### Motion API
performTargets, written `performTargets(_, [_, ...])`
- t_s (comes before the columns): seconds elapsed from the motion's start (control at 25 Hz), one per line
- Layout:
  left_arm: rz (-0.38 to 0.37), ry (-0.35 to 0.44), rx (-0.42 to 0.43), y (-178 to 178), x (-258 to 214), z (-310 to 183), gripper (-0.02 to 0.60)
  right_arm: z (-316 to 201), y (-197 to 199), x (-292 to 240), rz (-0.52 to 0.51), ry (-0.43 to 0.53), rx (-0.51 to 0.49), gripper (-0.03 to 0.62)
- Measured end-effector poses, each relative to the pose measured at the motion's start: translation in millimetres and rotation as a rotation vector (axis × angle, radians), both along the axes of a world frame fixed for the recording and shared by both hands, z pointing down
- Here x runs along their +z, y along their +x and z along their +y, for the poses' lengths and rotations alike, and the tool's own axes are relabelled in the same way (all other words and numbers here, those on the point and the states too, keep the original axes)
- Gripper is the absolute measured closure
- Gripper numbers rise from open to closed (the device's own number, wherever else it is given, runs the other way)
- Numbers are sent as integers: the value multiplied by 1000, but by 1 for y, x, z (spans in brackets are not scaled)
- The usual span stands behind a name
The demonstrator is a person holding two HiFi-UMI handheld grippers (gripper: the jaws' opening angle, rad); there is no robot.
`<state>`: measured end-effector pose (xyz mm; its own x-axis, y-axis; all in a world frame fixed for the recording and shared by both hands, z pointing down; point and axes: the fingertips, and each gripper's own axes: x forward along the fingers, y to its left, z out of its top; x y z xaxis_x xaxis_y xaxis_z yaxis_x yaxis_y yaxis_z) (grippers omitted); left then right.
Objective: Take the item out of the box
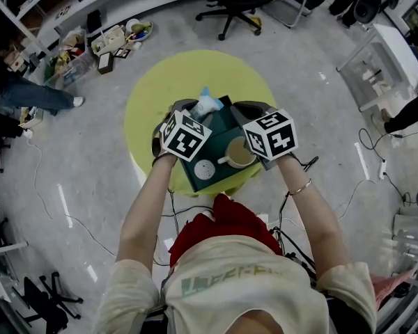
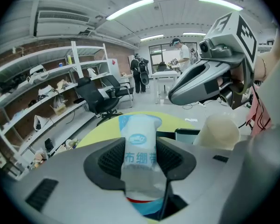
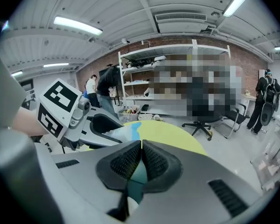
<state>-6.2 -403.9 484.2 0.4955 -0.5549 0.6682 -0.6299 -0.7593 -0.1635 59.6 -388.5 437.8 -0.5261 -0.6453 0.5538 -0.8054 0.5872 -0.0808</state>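
The round yellow table [image 1: 153,96] carries one dark teal box [image 1: 225,125], and both grippers work at its far side. The left gripper [image 2: 140,160] is clamped on a white pouch with blue print [image 2: 141,125], which stands up between the jaws at the box's far left corner. I cannot tell whether its bottom is clear of the box. The right gripper [image 3: 141,148] hovers at the box's right side with its jaws closed together and nothing between them.

Inside the box, toward the near side, sit one cup of tan drink [image 1: 238,152] and, to its left, one small white disc [image 1: 204,170].

The pouch looks soft, so grip it firmly without crushing it. Lift it straight up past the box wall, keeping clear of the cup.
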Motion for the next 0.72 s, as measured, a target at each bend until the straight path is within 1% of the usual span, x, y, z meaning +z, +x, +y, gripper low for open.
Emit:
performTargets(0.2, [28, 40, -20, -6, -18, 12, 374, 12, -5, -7, -5, 20, 4, 557])
performTargets(0.4, [60, 75, -44, -20, -35, 27, 374, 25, -15, -15, -10, 36, 8, 557])
performTargets(0.72, [113, 109, -74, -40, -60, 45, 374, 45, -30, -29, -10, 61, 17, 557])
